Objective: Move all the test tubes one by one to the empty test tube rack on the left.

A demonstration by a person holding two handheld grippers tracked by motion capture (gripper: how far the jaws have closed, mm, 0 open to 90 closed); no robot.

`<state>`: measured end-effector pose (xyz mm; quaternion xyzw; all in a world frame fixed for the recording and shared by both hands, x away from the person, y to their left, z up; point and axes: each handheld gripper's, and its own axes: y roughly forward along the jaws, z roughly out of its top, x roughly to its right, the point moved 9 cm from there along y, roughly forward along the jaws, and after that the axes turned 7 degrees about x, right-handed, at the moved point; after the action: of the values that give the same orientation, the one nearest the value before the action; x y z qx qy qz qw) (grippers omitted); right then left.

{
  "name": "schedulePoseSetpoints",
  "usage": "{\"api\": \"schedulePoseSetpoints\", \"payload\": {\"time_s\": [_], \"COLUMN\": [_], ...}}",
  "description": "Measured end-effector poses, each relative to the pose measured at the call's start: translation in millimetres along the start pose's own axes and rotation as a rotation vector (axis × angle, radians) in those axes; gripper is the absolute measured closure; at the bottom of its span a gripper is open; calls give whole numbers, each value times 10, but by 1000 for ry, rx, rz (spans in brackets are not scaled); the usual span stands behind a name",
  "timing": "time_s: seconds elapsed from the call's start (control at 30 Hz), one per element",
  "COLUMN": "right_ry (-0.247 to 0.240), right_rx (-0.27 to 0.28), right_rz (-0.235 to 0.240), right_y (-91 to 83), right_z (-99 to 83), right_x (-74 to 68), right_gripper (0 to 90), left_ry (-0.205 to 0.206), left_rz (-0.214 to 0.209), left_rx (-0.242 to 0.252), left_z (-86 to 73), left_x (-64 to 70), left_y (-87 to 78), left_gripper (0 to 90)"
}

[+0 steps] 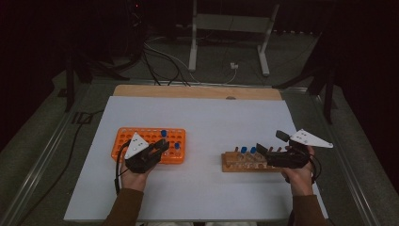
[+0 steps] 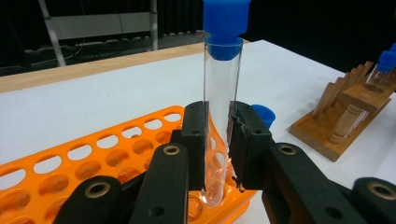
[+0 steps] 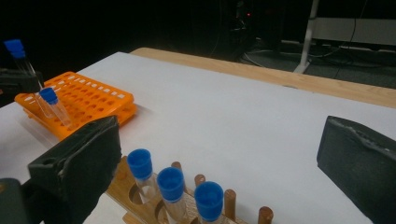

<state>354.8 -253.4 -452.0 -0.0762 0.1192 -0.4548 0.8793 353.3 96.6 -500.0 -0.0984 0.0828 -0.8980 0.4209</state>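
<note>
Two racks on the table; landmark: orange rack point(image 1: 149, 144). Left gripper point(image 2: 216, 140) pinches a blue-capped glass test tube point(image 2: 221, 93) low on its wall, tube upright, rounded foot in a hole at the orange rack's near edge. Judged light, stiff, slick, breakable: hold gently on the bare glass, mid-wall, not the cap. Right gripper point(image 3: 219, 154), jaws spread wide and empty, hangs over the wooden rack point(image 1: 244, 161), well right of the orange rack. Left gripper view shows the pads' contact on glass; right gripper view shows three capped tubes point(image 3: 172, 189) standing in the wooden rack; high view shows both racks apart.
</note>
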Motion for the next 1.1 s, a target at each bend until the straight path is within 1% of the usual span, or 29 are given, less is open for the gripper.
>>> {"api": "schedulePoseSetpoints", "payload": {"time_s": [0.1, 0.2, 0.27, 0.33, 0.5, 0.67, 0.73, 0.83, 1.1], "right_ry": [2, -1, 7, 4, 8, 13, 9, 8, 8], "right_rx": [5, -2, -4, -4, 1, -3, -7, -8, -2], "right_rz": [-1, -5, -3, -5, -5, -6, -6, -5, -6], "right_y": [-10, 2, 12, 14, -9, -14, -11, -7, -23], "right_z": [-4, -28, -45, -51, -49, -73, -83, -86, -79], "right_x": [8, 19, 29, 37, 50, 63, 61, 54, 65], "right_gripper": [3, 2, 2, 3, 3, 3, 3, 3, 3], "left_ry": [7, -7, 5, 10, -2, 20, 35, 58, 89], "left_rz": [-1, -6, -5, 1, 7, 16, 19, 23, 35], "left_rx": [-8, 0, -8, -22, -55, -96, -110, -121, -160], "left_z": [-43, -67, -96, -130, -229, -303, -330, -351, -419], "left_x": [14, 30, 43, 42, 25, 27, 31, 39, 42], "left_y": [40, 81, 109, 130, 147, 170, 178, 187, 199], "left_gripper": [776, 776, 775, 775, 775, 775, 775, 774, 779]}}
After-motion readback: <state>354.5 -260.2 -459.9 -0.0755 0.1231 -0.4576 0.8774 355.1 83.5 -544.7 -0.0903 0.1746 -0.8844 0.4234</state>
